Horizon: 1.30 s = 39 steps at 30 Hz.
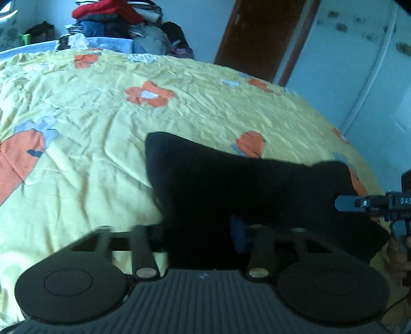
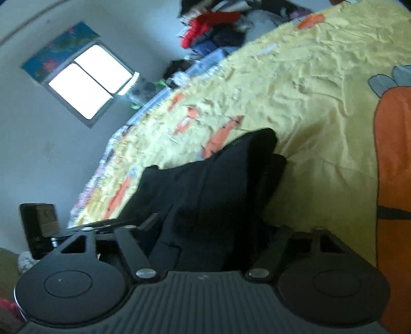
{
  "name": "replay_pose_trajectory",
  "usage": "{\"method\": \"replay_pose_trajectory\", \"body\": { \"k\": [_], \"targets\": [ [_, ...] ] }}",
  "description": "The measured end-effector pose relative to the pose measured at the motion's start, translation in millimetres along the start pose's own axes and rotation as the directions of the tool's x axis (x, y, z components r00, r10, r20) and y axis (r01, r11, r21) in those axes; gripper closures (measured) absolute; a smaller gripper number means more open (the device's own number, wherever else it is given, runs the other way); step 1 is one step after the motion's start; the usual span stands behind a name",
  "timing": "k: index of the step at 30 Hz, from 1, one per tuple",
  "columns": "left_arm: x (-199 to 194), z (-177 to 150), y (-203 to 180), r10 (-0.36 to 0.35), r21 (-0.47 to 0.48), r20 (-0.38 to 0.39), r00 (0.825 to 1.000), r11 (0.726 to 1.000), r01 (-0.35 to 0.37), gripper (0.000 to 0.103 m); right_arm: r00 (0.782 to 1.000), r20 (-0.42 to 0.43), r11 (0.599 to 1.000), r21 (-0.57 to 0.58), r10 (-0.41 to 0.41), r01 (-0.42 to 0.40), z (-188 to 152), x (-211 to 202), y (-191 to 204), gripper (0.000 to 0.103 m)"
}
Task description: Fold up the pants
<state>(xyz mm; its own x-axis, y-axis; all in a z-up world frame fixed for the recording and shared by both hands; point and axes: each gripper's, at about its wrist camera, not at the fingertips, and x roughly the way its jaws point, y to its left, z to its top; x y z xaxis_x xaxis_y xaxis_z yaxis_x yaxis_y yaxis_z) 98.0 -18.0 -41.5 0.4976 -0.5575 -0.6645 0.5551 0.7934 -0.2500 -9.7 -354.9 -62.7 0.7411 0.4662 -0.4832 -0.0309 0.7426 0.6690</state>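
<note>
black pants, yellow floral bedspread

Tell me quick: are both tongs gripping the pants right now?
Left tongs: black pants between them; grip cannot be told.
Right tongs: pants between them too; tips hidden, cannot be told.

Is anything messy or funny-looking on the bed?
The black pants are bunched up and uneven on the yellow flowered bedspread, not lying flat, so the fold looks lopsided. At the far end of the bed, a pile of clothes is heaped untidily. Nothing looks spilled or broken.
</note>
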Motion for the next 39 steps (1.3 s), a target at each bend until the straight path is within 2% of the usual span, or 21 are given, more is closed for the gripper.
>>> {"method": "replay_pose_trajectory", "body": {
  "k": [1, 3, 8, 13, 17, 19, 21, 23, 24, 25, 26, 27, 28, 29, 30, 31, 33, 34, 35, 37, 39],
  "targets": [
    [-3, 1, 4, -0.002, -0.025, 0.012, 1.000, 1.000, 0.003, 0.079, 1.000, -0.001, 1.000, 0.019, -0.015, 0.015, 1, 0, 0, 0.047],
    [-11, 3, 7, -0.014, -0.044, 0.040, 0.999, 0.999, 0.015, 0.083, 1.000, 0.013, 0.998, 0.061, -0.019, 0.018, -1, -3, -5, 0.059],
    [-39, 14, -3, 0.021, 0.030, 0.134, 0.991, 0.999, -0.026, 0.084, 0.997, 0.074, 0.997, 0.074, 0.022, -0.027, -6, -10, 12, 0.072],
    [-59, 59, 13, 0.088, 0.052, 0.241, 0.966, 0.993, -0.103, 0.085, 0.991, 0.109, 0.997, -0.033, 0.076, -0.072, 20, -2, 53, 0.073],
    [-40, 100, 41, 0.143, 0.039, 0.244, 0.959, 0.987, -0.157, 0.084, 0.989, 0.128, 0.993, -0.095, 0.078, -0.066, 53, 34, 73, 0.073],
    [-19, 112, 60, 0.190, 0.000, 0.227, 0.955, 0.981, -0.195, 0.083, 0.990, 0.130, 0.992, -0.126, 0.049, -0.033, 70, 60, 77, 0.072],
    [1, 116, 71, 0.243, -0.012, 0.189, 0.951, 0.969, -0.245, 0.074, 0.994, 0.108, 0.994, -0.106, 0.004, 0.007, 83, 91, 73, 0.066],
    [15, 113, 79, 0.348, 0.011, 0.173, 0.921, 0.935, -0.355, 0.072, 0.992, 0.077, 0.992, -0.060, -0.104, 0.109, 88, 115, 64, 0.061],
    [17, 110, 80, 0.394, 0.029, 0.170, 0.903, 0.914, -0.405, 0.070, 0.981, 0.055, 0.980, -0.048, -0.188, 0.191, 90, 122, 60, 0.061],
    [15, 108, 82, 0.440, 0.033, 0.166, 0.882, 0.892, -0.451, 0.063, 0.966, 0.051, 0.965, -0.050, -0.255, 0.257, 89, 124, 59, 0.061],
    [8, 107, 84, 0.465, 0.020, 0.158, 0.871, 0.881, -0.473, 0.051, 0.952, 0.087, 0.952, -0.064, -0.292, 0.298, 85, 117, 60, 0.061],
    [0, 105, 87, 0.467, -0.004, 0.155, 0.871, 0.882, -0.472, 0.042, 0.932, 0.136, 0.935, -0.072, -0.335, 0.347, 81, 108, 64, 0.060],
    [-10, 103, 86, 0.441, -0.032, 0.164, 0.882, 0.896, -0.442, 0.024, 0.892, 0.202, 0.899, -0.089, -0.405, 0.428, 77, 98, 73, 0.059],
    [-18, 100, 85, 0.406, -0.057, 0.178, 0.897, 0.914, -0.402, 0.008, 0.861, 0.266, 0.872, -0.121, -0.432, 0.475, 72, 90, 84, 0.059],
    [-25, 96, 80, 0.360, -0.074, 0.196, 0.912, 0.933, -0.353, 0.001, 0.860, 0.318, 0.869, -0.168, -0.399, 0.466, 67, 84, 96, 0.054],
    [-26, 93, 74, 0.330, -0.069, 0.205, 0.921, 0.944, -0.323, 0.000, 0.886, 0.322, 0.887, -0.213, -0.333, 0.411, 64, 82, 105, 0.051],
    [-9, 89, 58, 0.311, 0.006, 0.162, 0.936, 0.949, -0.316, 0.000, 0.953, 0.227, 0.910, -0.318, -0.200, 0.267, 60, 97, 122, 0.044],
    [5, 87, 51, 0.331, 0.063, 0.116, 0.936, 0.938, -0.340, 0.000, 0.968, 0.163, 0.902, -0.359, -0.192, 0.239, 58, 112, 127, 0.044],
    [20, 82, 46, 0.370, 0.106, 0.085, 0.925, 0.920, -0.377, 0.003, 0.966, 0.110, 0.887, -0.383, -0.234, 0.259, 55, 129, 128, 0.044],
    [38, 74, 48, 0.437, 0.143, 0.046, 0.898, 0.887, -0.438, 0.006, 0.943, 0.075, 0.861, -0.387, -0.326, 0.328, 52, 153, 117, 0.044],
    [27, 70, 49, 0.429, 0.095, 0.064, 0.901, 0.896, -0.433, 0.009, 0.921, 0.111, 0.851, -0.354, -0.375, 0.389, 49, 149, 119, 0.043]
  ]
}}
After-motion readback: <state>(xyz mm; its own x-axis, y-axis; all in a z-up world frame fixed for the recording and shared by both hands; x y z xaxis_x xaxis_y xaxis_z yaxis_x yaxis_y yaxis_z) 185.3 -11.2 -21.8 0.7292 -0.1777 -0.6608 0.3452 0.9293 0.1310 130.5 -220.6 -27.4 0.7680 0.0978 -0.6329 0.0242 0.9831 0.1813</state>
